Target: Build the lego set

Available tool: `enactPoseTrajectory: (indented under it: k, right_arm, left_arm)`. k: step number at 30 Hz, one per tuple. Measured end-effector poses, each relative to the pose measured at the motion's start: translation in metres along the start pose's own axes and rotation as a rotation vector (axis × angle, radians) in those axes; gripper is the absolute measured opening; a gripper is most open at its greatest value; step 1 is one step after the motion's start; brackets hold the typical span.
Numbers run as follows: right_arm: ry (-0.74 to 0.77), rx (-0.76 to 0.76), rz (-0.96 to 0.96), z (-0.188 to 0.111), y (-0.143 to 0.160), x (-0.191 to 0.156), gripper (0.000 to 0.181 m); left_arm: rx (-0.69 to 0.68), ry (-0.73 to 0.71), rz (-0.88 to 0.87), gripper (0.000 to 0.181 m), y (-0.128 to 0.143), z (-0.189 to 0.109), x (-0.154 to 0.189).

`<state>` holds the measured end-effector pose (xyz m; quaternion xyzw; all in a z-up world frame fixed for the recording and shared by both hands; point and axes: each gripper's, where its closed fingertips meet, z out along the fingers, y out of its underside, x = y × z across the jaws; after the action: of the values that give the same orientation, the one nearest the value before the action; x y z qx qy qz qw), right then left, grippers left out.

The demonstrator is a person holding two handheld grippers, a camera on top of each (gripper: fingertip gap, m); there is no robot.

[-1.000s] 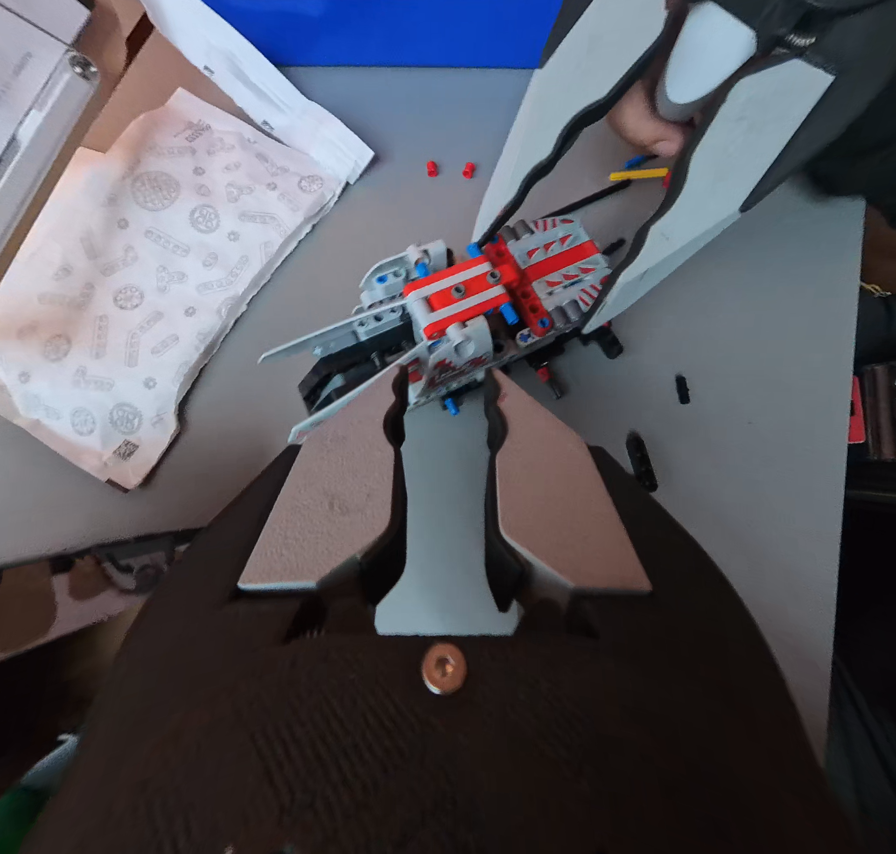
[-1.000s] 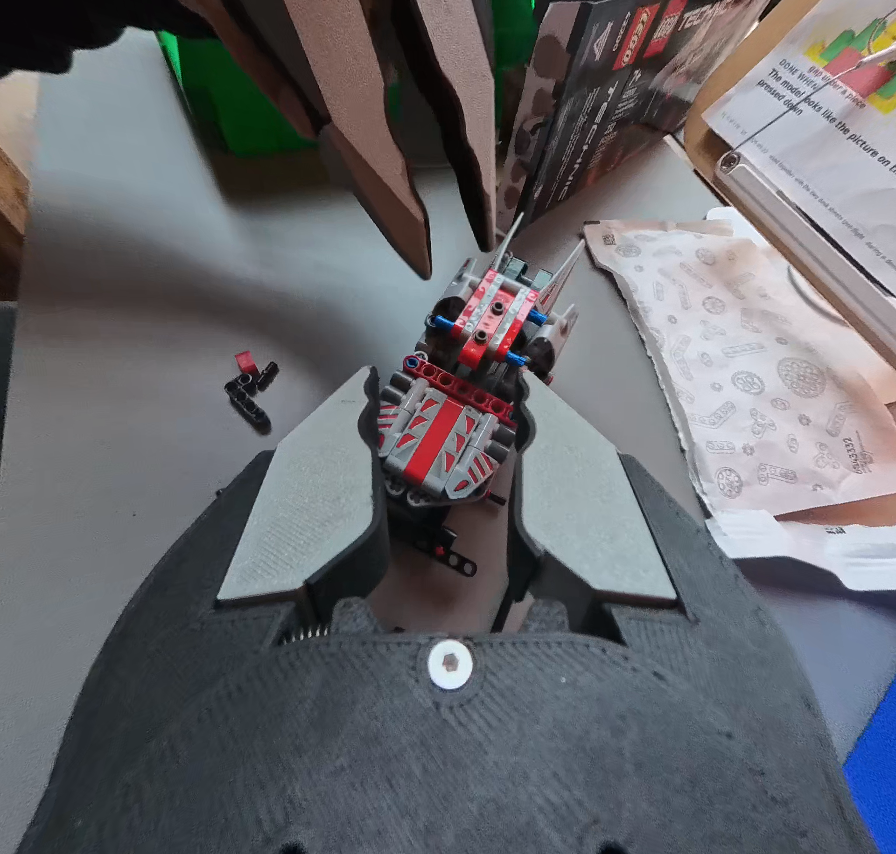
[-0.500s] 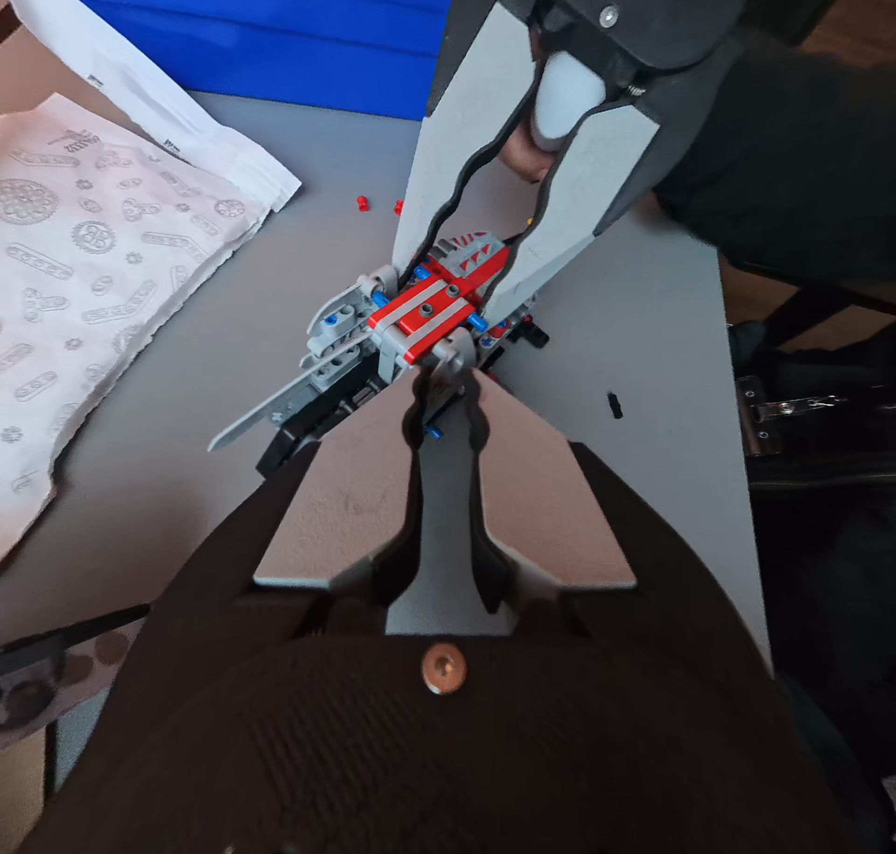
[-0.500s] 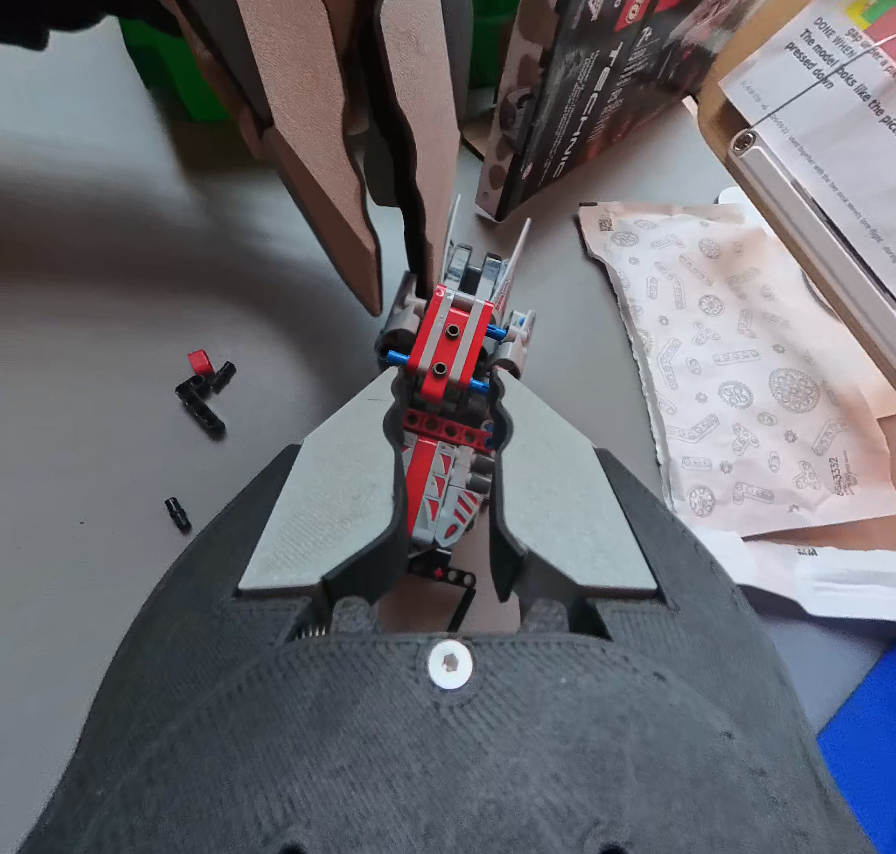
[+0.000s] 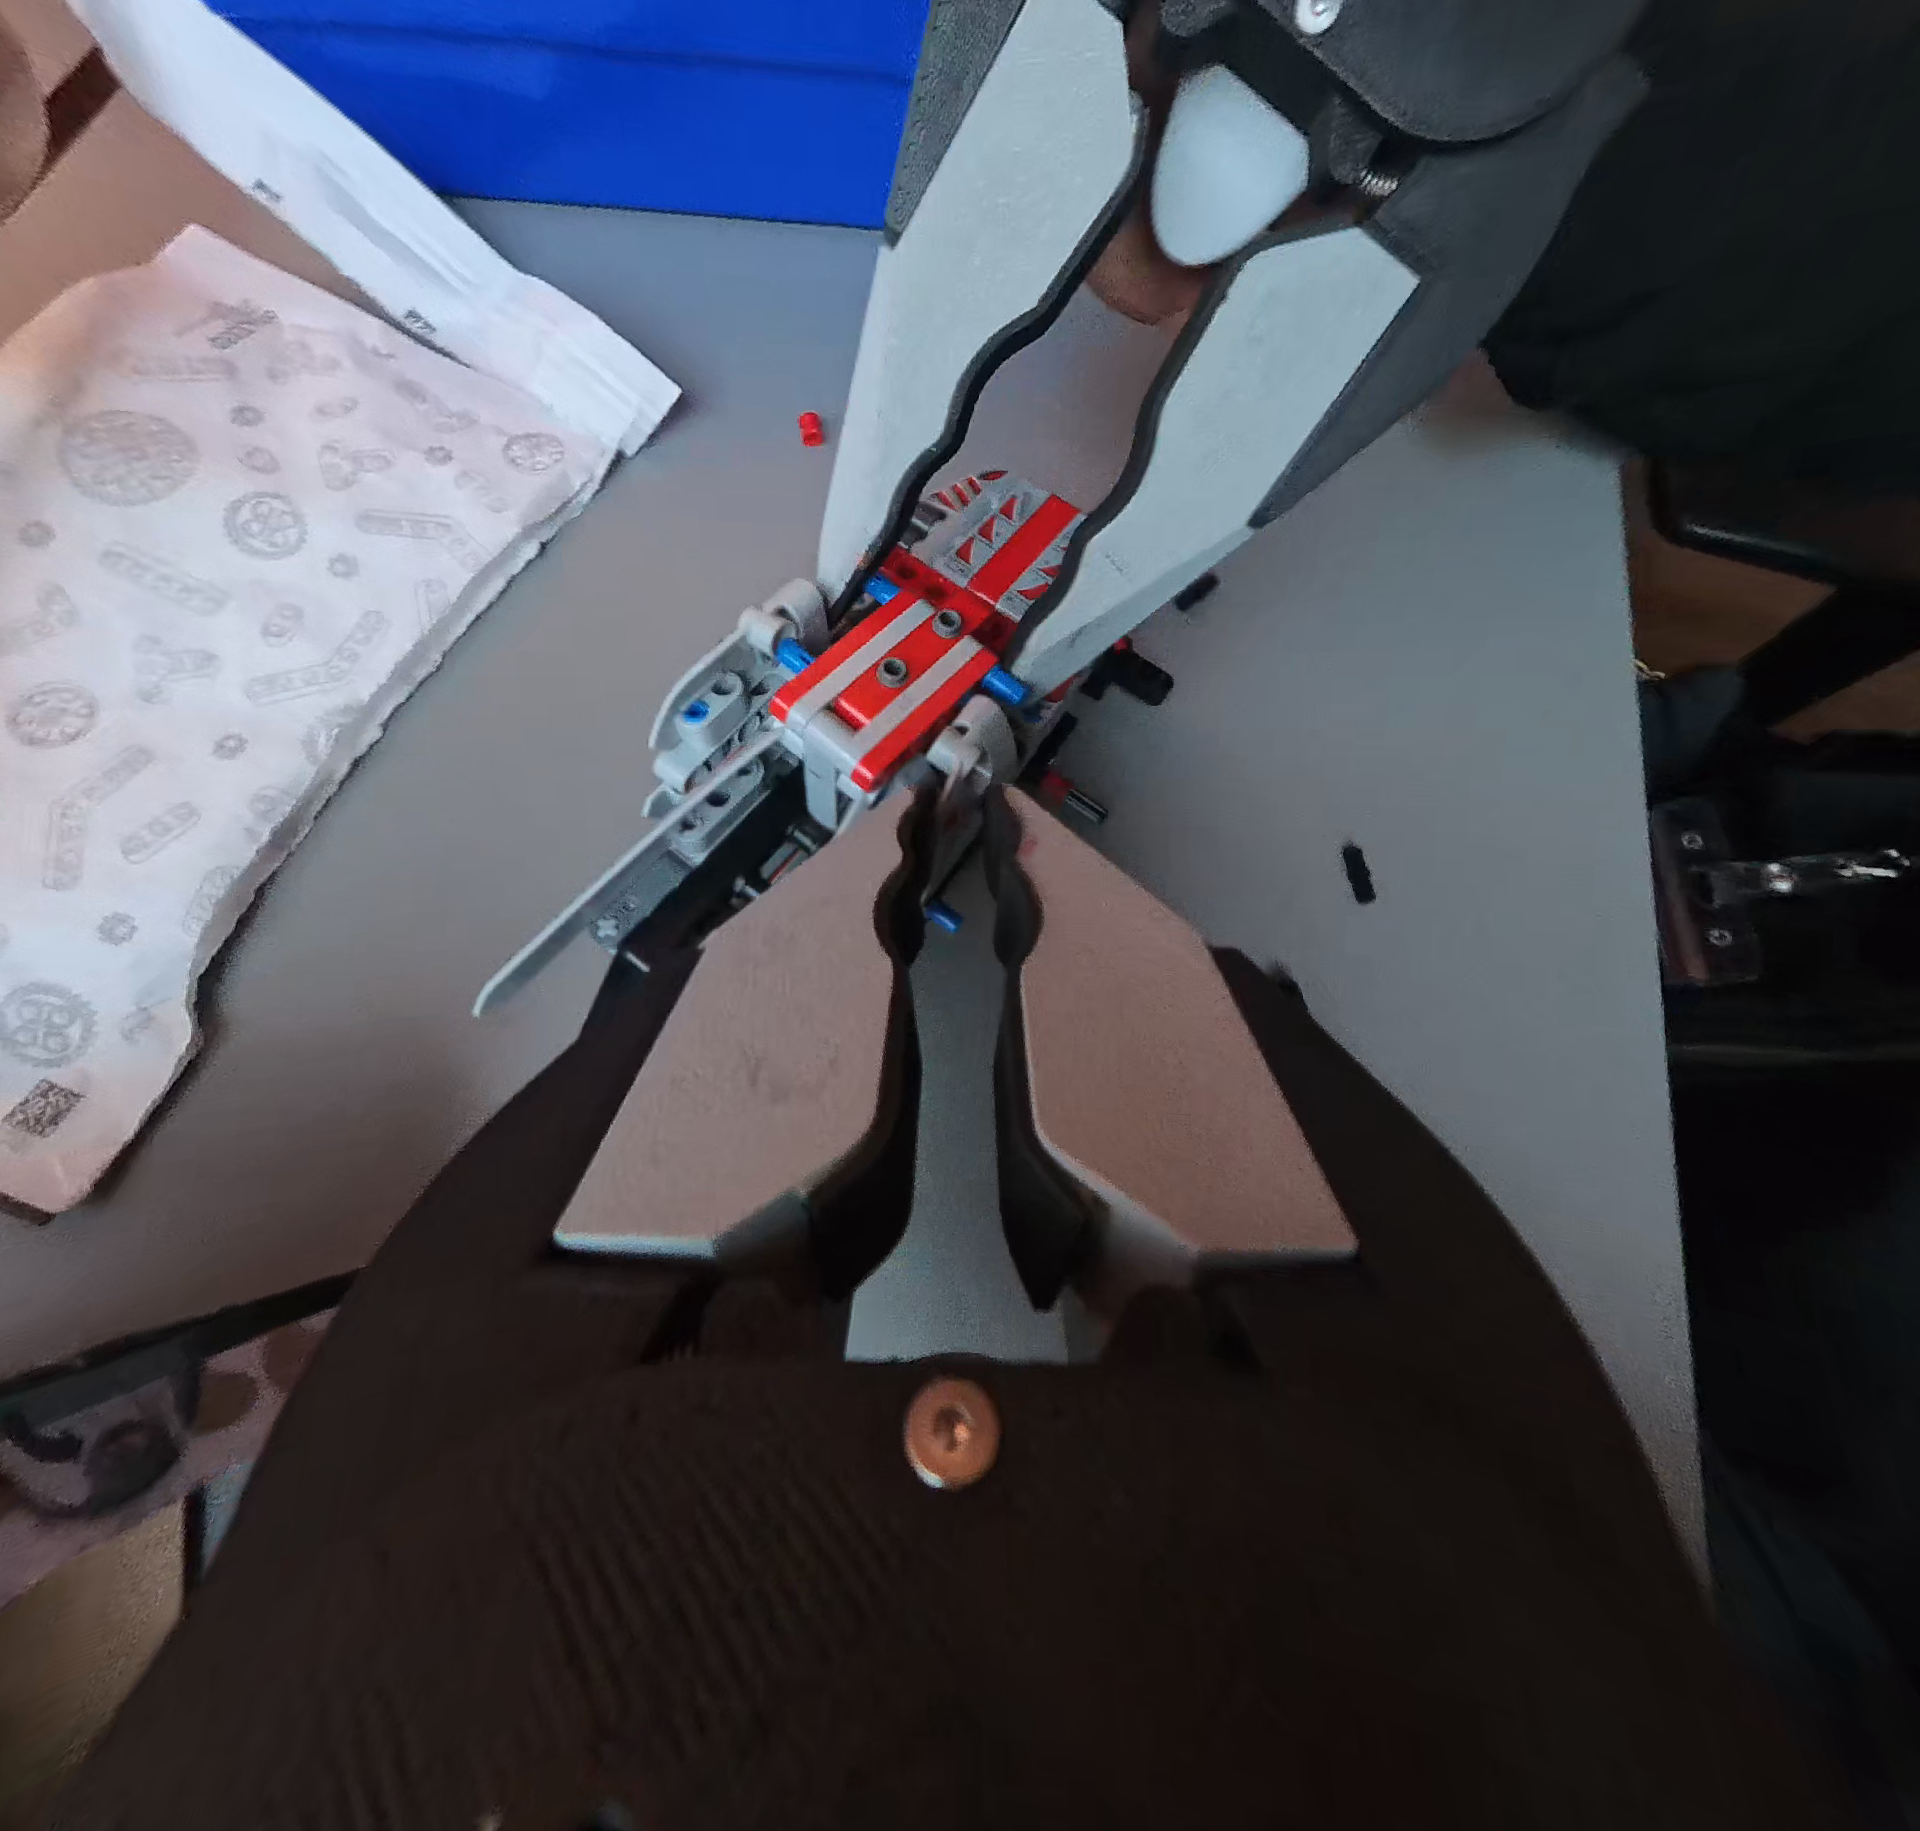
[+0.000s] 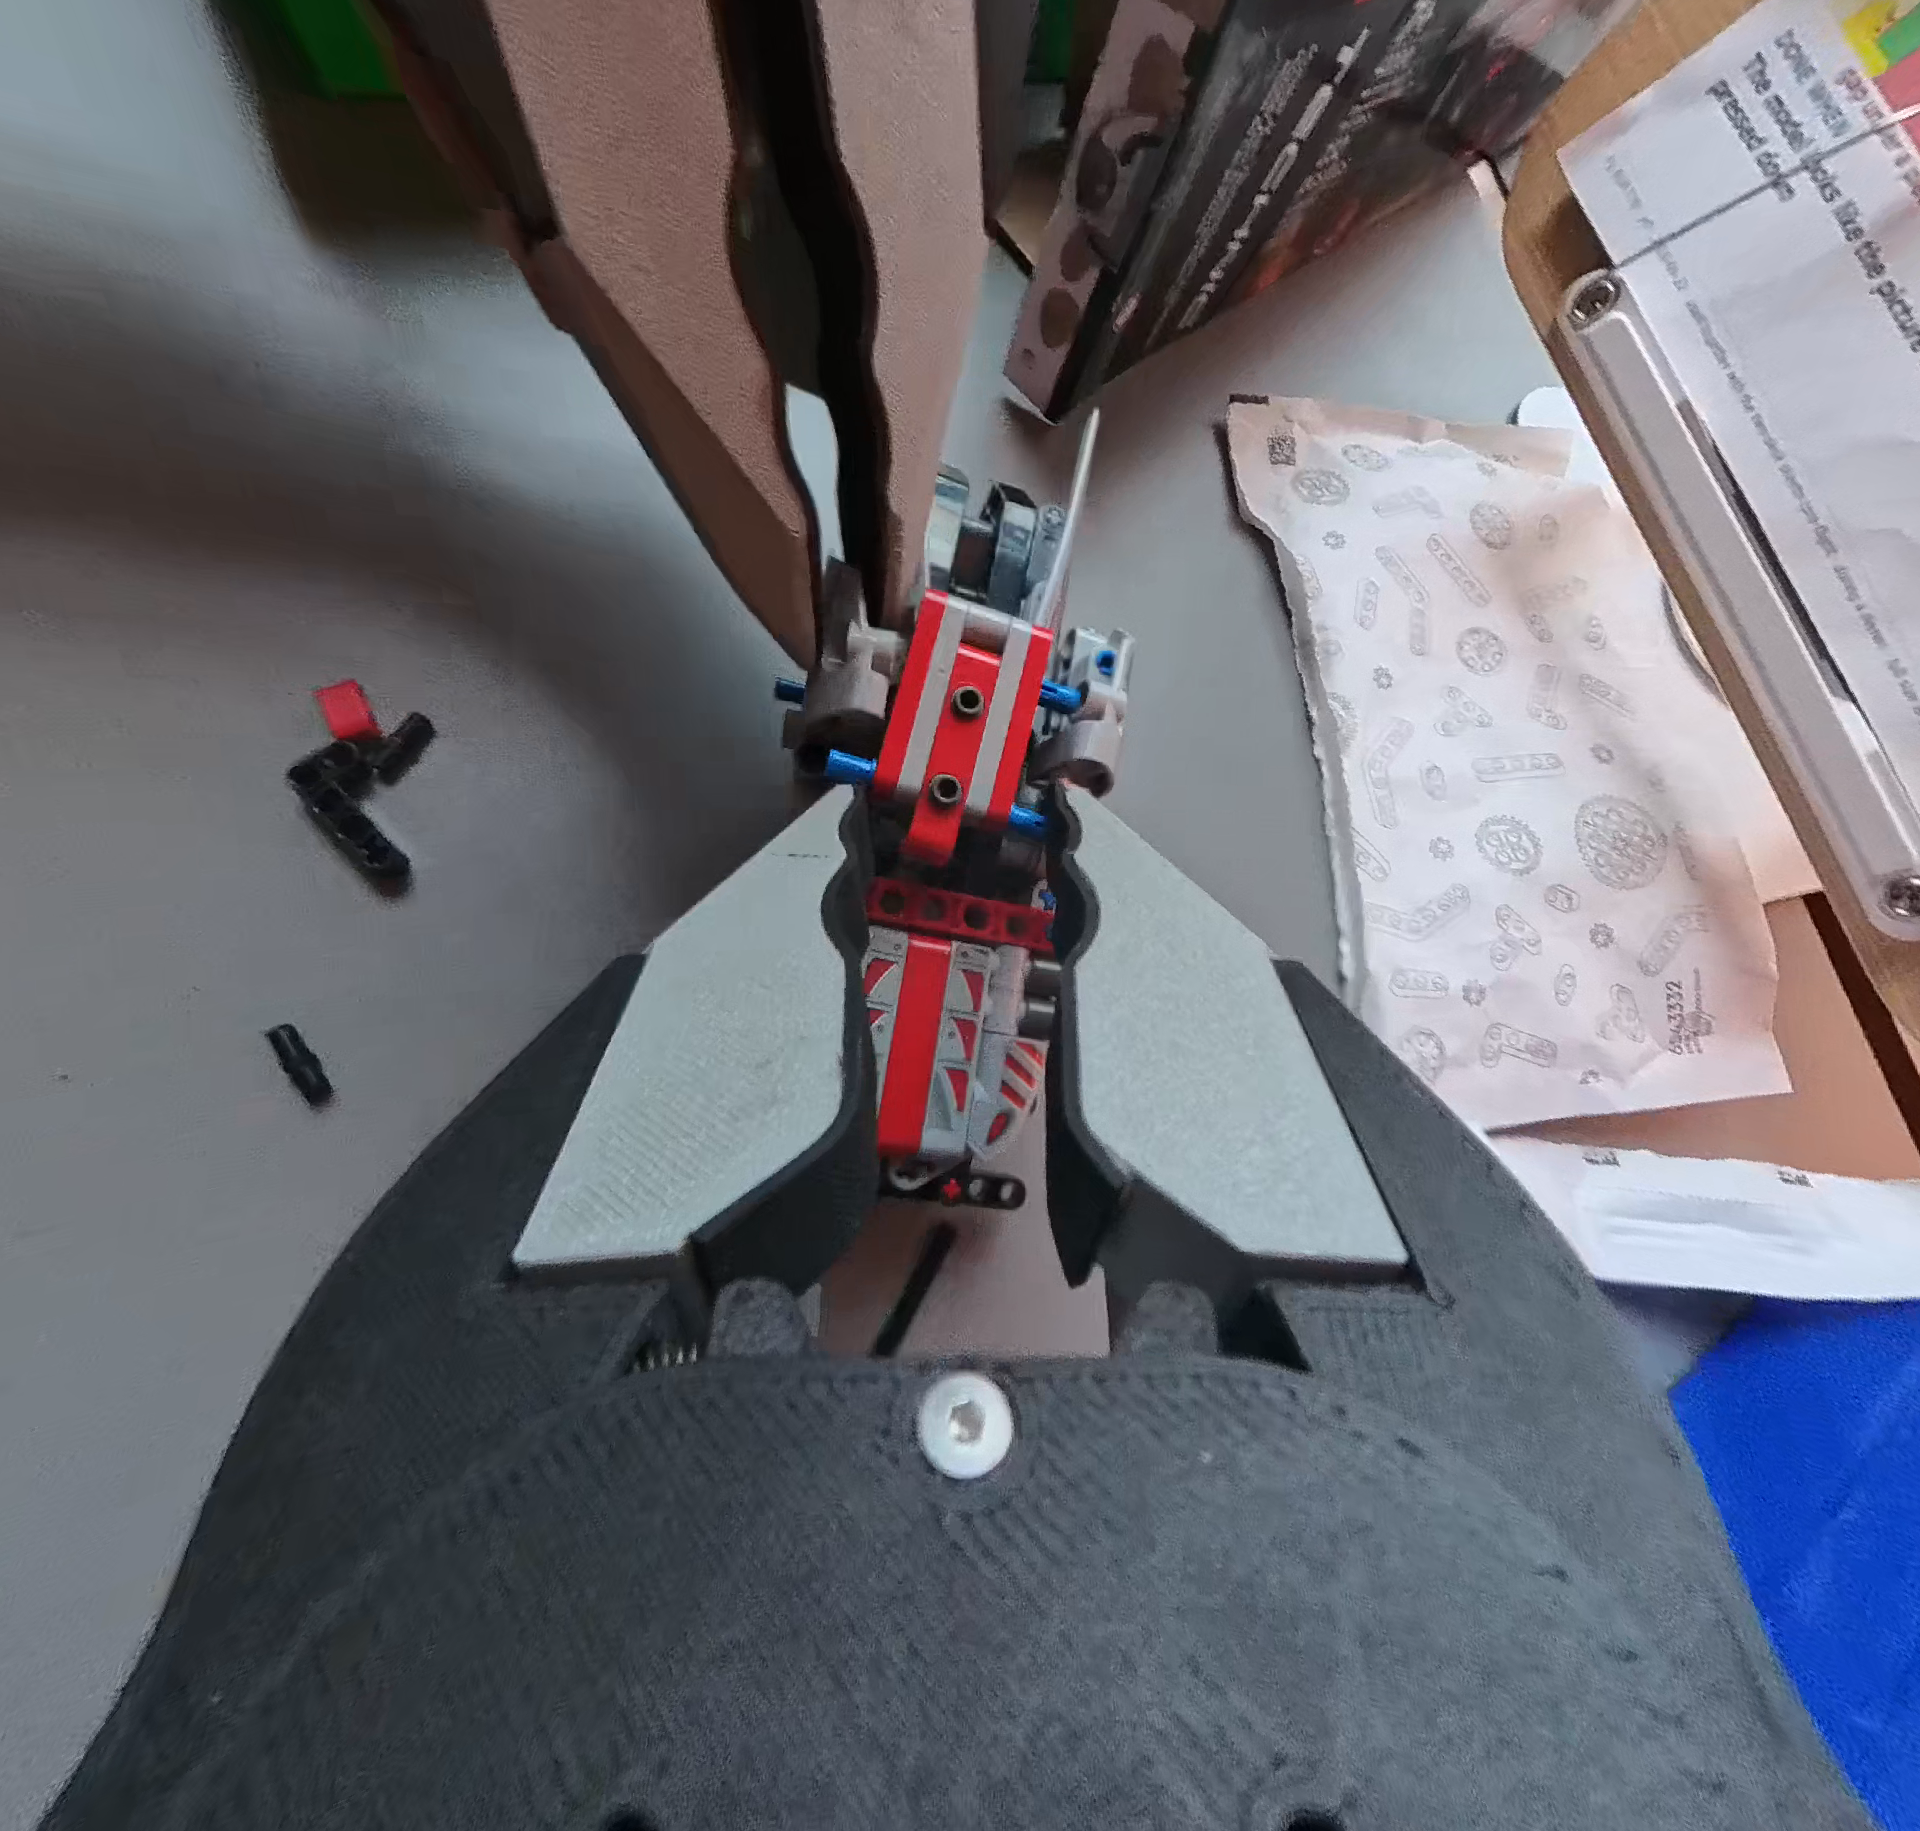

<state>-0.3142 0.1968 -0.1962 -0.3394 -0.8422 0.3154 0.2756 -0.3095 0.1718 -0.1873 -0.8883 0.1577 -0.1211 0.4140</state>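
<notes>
The lego model (image 5: 894, 680) is red and grey with blue pins and long grey blades, and sits between both grippers over the grey table (image 5: 1403, 742). My left gripper (image 5: 956, 815), with brown pads, is shut on a grey connector at the model's side. My right gripper (image 6: 956, 836), with grey pads, is shut on the model's (image 6: 956, 732) striped front section. In the right wrist view the left gripper (image 6: 862, 618) comes down from above. In the left wrist view the right gripper (image 5: 956, 586) reaches in from the far side. The model's underside is hidden.
A printed paper bag (image 5: 208, 638) (image 6: 1507, 794) lies beside the model. A white bag (image 5: 364, 212) and a blue bin (image 5: 571, 46) are behind it. A set box (image 6: 1299, 119) and sheet holder (image 6: 1766, 327) stand nearby. Loose black pieces (image 6: 353, 805), a black pin (image 5: 1356, 872) and a red pin (image 5: 810, 427) lie on the table. Both grippers' tips are close together, under 4 cm apart. Both grippers' tips are roughly 15 cm from the black pin (image 5: 1356, 872). It turns up in the right wrist view (image 6: 309, 1060) as well.
The right gripper's jaws have narrowed onto the model's front section. The left gripper's jaws have closed onto the grey side connector. The model has turned, and both cameras are nearer to it.
</notes>
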Motion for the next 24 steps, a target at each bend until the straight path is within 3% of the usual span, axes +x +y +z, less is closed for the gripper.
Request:
enactPoseTrajectory:
  k: [8,12,16,18,20,24]
  right_arm:
    - [-0.042,0.048,0.036,-0.002,-0.003,-0.003,0.029]
    - [-0.033,0.057,0.002,-0.007,-0.004,-0.005,0.03]
    - [0.082,0.166,-0.003,-0.043,-0.022,0.006,0.025]
    - [0.062,0.206,-0.039,-0.052,-0.034,-0.008,0.023]
    - [0.036,0.162,-0.116,-0.04,-0.035,-0.027,0.03]
    - [0.217,0.073,-0.364,-0.016,-0.028,-0.034,0.028]
  left_arm:
    - [0.19,0.061,-0.105,0.002,-0.008,-0.01,0.009]
    - [0.084,-0.059,0.1,0.003,-0.007,-0.008,0.015]
    - [-0.028,-0.233,0.235,0.0,-0.006,-0.013,0.003]
    - [0.004,-0.228,0.242,0.0,-0.012,-0.012,0.006]
    - [0.029,-0.21,0.285,0.0,-0.015,-0.007,0.017]
    - [-0.047,-0.265,0.327,0.0,-0.004,0.003,0.019]
